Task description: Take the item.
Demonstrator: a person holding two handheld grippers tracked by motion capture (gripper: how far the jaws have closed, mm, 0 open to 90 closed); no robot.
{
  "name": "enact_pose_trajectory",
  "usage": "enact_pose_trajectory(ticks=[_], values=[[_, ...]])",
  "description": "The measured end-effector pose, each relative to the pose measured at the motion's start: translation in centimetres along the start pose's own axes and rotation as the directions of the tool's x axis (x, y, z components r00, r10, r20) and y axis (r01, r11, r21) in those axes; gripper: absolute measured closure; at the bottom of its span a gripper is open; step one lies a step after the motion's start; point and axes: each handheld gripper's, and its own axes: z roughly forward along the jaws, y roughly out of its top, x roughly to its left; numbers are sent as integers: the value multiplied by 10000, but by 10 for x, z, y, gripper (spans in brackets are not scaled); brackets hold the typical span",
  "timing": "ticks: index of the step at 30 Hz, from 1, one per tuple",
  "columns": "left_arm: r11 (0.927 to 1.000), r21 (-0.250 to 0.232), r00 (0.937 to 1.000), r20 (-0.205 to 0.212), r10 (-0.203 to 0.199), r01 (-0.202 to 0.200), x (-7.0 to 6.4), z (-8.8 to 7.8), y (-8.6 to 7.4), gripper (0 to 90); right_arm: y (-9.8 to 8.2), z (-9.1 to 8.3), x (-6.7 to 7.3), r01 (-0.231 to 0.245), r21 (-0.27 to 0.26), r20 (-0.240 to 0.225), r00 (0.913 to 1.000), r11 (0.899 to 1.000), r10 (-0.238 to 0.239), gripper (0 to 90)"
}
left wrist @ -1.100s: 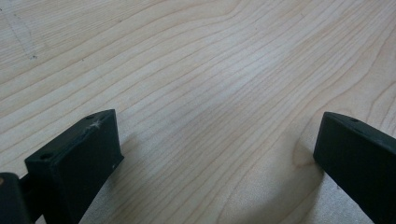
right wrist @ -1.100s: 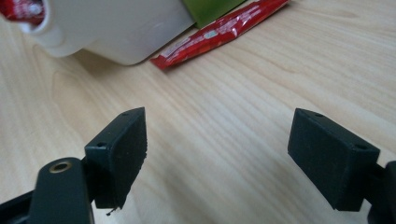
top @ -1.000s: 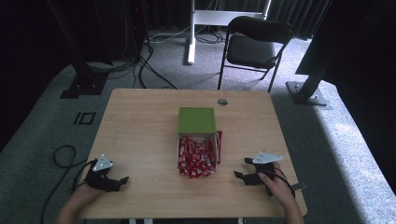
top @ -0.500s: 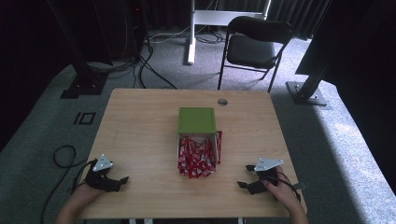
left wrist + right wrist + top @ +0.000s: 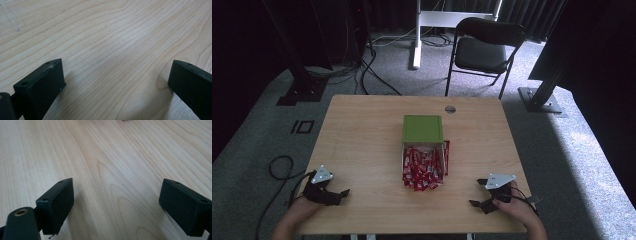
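Note:
A green box (image 5: 423,129) lies on its side at the middle of the wooden table (image 5: 362,130). Red packets (image 5: 424,170) spill from its near opening in a heap. My left gripper (image 5: 343,193) rests near the front left corner, its jaws pointing right, open over bare wood (image 5: 115,75). Near the front right corner, my right gripper (image 5: 477,192) points left toward the packets. Its jaws have just been opening and stand wide apart with nothing between them (image 5: 116,197). Both grippers are well apart from the box and the packets.
A small round grommet (image 5: 450,109) sits near the table's far edge. Beyond the table stand a black folding chair (image 5: 484,47) and black stand bases (image 5: 299,92). A cable (image 5: 279,165) loops on the carpet to the left.
The right gripper has drifted slightly toward the near table edge, and its jaws stand wider apart. The left gripper, box and packets have not moved.

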Motion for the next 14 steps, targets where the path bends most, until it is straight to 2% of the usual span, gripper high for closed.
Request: enact_pose_trajectory(ticks=[14], values=[[10000, 8, 10000, -30, -20, 20, 0, 0, 0, 15, 0, 0, 0, -109, 3, 79, 9999, 9999, 109, 124]])
